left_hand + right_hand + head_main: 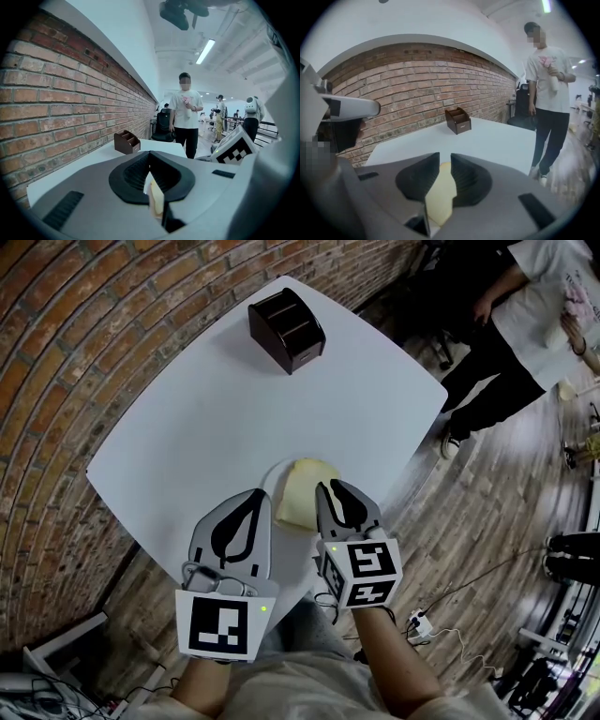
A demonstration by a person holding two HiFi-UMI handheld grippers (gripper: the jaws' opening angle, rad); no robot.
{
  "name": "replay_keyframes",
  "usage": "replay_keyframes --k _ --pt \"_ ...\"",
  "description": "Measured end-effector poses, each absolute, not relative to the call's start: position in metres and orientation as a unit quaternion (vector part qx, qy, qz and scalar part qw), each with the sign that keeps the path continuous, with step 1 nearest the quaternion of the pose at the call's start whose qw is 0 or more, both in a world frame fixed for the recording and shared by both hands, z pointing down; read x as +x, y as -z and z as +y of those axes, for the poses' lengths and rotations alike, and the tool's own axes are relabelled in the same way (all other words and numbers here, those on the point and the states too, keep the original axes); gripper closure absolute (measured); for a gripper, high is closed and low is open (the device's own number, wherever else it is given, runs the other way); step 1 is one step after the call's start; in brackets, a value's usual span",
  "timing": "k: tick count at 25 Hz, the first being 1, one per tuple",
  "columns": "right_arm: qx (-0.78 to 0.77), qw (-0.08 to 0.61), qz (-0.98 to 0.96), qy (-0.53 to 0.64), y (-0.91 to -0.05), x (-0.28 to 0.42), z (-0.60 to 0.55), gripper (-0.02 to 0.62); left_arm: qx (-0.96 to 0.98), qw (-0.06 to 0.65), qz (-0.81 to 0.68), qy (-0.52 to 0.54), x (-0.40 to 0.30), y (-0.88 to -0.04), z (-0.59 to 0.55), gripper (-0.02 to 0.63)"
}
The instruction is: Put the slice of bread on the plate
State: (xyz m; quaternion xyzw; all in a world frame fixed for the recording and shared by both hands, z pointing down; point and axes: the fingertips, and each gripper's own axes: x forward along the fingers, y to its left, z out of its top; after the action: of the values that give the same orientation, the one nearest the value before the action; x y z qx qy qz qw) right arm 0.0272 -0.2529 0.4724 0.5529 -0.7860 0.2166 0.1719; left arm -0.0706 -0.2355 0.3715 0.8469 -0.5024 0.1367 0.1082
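Observation:
The pale slice of bread lies flat on a white plate at the near edge of the white table. My right gripper hovers over the slice's right edge with its jaws a narrow gap apart. In the right gripper view the bread shows through that gap below the right gripper, and nothing is pinched. My left gripper sits just left of the plate with its tips touching. In the left gripper view the bread shows below the shut left gripper.
A dark brown wooden holder stands at the far side of the table. A brick wall runs along the left. A person in a white shirt stands beyond the table's far right corner. Cables lie on the wooden floor at the lower right.

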Motion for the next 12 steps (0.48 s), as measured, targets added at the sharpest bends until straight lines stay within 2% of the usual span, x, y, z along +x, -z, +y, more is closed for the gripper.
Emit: replay_keyframes --k 5,12 --pt "0.57 0.142 -0.787 -0.19 -0.443 0.032 -0.251 0.573 0.851 0.1 -0.5 -0.127 -0.066 -0.362 -0.23 0.597" --pt "0.578 0.119 -0.798 -0.123 -0.391 0.033 -0.237 0.586 0.856 0.083 -0.497 -0.111 -0.057 -0.339 -0.216 0.597"
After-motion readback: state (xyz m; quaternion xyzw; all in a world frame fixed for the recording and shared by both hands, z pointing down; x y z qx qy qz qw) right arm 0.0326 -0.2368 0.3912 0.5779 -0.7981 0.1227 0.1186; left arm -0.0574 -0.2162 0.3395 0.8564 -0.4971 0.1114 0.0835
